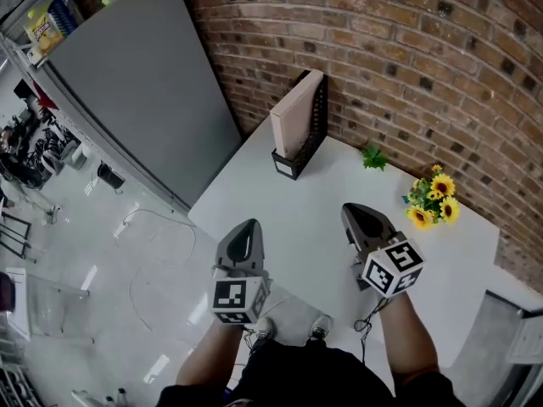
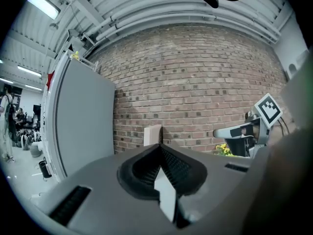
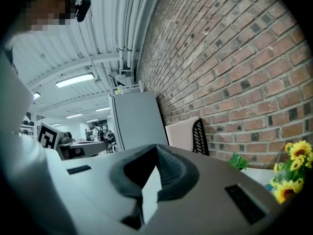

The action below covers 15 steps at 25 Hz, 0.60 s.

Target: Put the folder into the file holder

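A beige folder (image 1: 297, 113) stands upright inside the black mesh file holder (image 1: 307, 142) at the far edge of the white table (image 1: 305, 227), against the brick wall. The folder (image 2: 152, 135) shows far ahead in the left gripper view, and beside the holder (image 3: 199, 137) in the right gripper view. My left gripper (image 1: 243, 235) is shut and empty near the table's front left edge. My right gripper (image 1: 363, 219) is shut and empty over the table's middle right. Both are well back from the holder.
A bunch of yellow sunflowers (image 1: 431, 197) lies at the table's right, with a small green sprig (image 1: 372, 157) near the wall. A grey partition panel (image 1: 136, 83) stands left of the table. The floor lies below on the left.
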Available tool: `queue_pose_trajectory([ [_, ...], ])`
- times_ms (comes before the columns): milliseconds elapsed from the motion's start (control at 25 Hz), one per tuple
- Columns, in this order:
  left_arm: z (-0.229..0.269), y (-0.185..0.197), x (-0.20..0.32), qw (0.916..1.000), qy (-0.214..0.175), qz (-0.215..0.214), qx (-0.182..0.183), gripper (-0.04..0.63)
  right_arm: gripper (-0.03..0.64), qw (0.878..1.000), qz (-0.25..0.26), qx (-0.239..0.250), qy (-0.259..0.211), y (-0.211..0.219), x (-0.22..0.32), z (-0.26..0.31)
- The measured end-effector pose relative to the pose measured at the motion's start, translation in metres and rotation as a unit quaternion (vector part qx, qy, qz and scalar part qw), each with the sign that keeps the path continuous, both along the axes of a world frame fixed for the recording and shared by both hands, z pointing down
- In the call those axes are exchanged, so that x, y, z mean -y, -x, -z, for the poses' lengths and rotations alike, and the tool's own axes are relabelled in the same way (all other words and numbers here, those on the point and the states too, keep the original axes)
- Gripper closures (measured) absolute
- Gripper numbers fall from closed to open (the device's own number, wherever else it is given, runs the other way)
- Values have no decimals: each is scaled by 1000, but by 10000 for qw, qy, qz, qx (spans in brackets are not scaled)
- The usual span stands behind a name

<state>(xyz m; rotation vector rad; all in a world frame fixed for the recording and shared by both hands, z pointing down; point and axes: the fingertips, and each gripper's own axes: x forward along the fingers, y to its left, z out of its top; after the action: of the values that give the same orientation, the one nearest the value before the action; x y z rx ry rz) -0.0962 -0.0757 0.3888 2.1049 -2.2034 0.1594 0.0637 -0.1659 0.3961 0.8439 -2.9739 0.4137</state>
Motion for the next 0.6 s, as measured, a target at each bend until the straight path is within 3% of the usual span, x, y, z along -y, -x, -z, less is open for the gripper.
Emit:
queue_pose_trajectory([
  [240,-13,17,-33,9975,47,-192,-675,589,615,9998,67,-213,-1,31,-36,-8],
  [600,-12,44,-70,9922,-44,-974,-771,589,614,9982,-476,-333,-118,62,-91,2],
])
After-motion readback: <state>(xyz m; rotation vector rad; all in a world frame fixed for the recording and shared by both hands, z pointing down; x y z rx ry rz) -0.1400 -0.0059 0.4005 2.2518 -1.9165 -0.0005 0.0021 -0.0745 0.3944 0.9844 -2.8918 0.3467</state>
